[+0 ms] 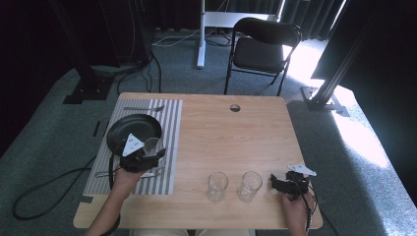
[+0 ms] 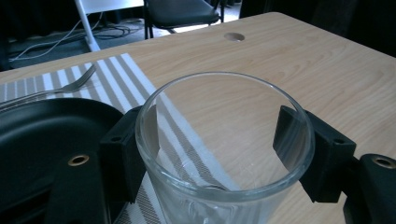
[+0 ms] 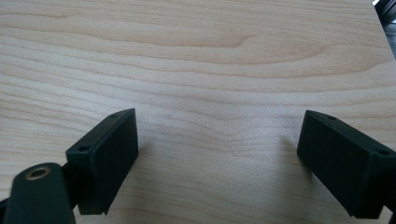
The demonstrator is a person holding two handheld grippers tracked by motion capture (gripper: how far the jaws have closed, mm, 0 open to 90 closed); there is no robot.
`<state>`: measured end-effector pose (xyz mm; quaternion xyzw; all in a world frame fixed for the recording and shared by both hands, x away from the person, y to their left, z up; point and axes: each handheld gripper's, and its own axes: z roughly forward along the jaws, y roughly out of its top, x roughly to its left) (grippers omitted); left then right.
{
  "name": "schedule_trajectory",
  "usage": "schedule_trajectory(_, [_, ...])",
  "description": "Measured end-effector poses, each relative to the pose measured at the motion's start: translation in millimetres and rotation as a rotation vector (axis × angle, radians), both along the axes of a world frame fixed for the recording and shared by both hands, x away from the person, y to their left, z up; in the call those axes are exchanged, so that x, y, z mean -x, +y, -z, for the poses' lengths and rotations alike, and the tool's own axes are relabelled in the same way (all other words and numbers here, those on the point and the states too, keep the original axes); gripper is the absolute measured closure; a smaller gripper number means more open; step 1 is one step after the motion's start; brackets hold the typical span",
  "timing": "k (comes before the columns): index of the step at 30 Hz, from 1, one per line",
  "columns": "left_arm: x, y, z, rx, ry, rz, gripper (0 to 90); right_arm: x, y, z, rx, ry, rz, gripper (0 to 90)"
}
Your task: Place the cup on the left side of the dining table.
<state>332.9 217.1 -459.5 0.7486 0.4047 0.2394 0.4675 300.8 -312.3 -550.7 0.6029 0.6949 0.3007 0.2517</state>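
My left gripper [image 1: 153, 150] is shut on a clear drinking glass [image 1: 151, 145], held upright over the striped placemat [image 1: 167, 123] beside the black plate [image 1: 129, 129]. In the left gripper view the glass [image 2: 224, 154] sits between both black pads [image 2: 122, 154], which press on its sides. Two more clear glasses [image 1: 217, 185] [image 1: 249, 186] stand near the table's front edge. My right gripper [image 1: 273, 183] rests low at the front right, just right of them; in the right gripper view its jaws [image 3: 217, 163] stand wide apart over bare wood with nothing between them.
A fork [image 1: 143, 108] lies at the placemat's far end, and more cutlery [image 1: 101, 173] lies near its front. The wooden table [image 1: 236, 137] has a round cable hole [image 1: 235, 107] at the back. A black folding chair [image 1: 260, 49] stands beyond the table.
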Motion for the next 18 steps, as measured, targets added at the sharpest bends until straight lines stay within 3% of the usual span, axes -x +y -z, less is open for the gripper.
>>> schedule_trajectory(18, [-20.0, 10.8, 24.1, -0.025, 0.044, -0.040, 29.2, 0.0, 0.0, 0.0, 0.000, 0.000, 0.000, 12.0])
